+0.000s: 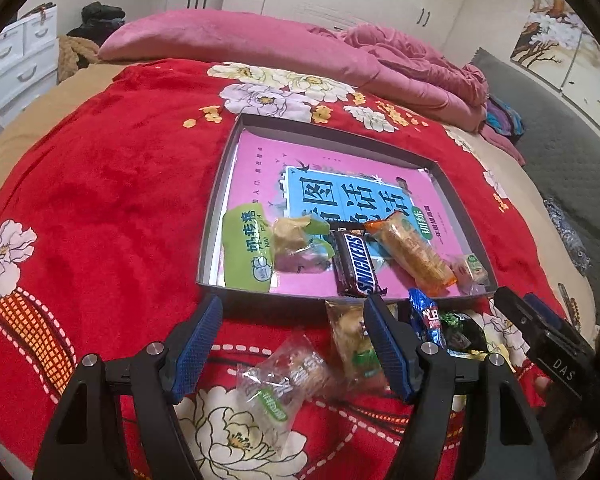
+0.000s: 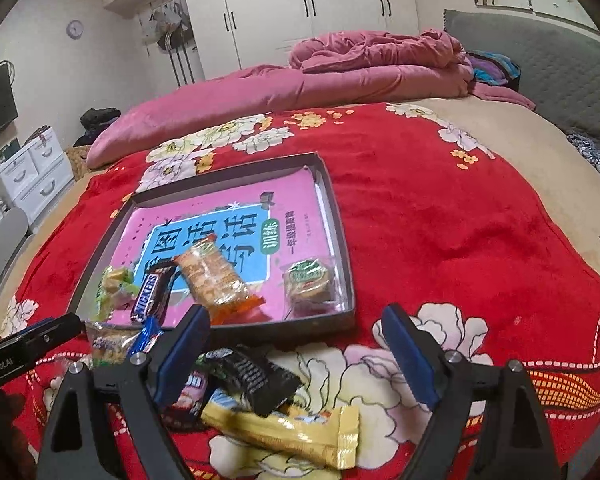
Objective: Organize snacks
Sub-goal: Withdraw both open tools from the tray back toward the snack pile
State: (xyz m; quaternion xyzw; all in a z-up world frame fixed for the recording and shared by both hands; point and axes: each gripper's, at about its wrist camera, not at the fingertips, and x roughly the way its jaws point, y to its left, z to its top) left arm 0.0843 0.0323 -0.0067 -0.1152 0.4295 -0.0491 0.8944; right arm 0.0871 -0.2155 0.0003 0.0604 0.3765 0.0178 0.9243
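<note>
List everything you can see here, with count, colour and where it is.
Tray: one, dark, on the blanket.
Book: one, pink and blue, lying in the tray.
Snickers bar: one, brown, in the tray.
Orange snack pack: one, in the tray.
Green packet: one, tray's left corner.
Yellow wrapper: one, on the blanket near the tray.
Black wrapper: one, beside the yellow one.
Blanket: one, red, floral, covering the bed.
Left gripper: open, empty.
Right gripper: fingers opening, nothing between them.
</note>
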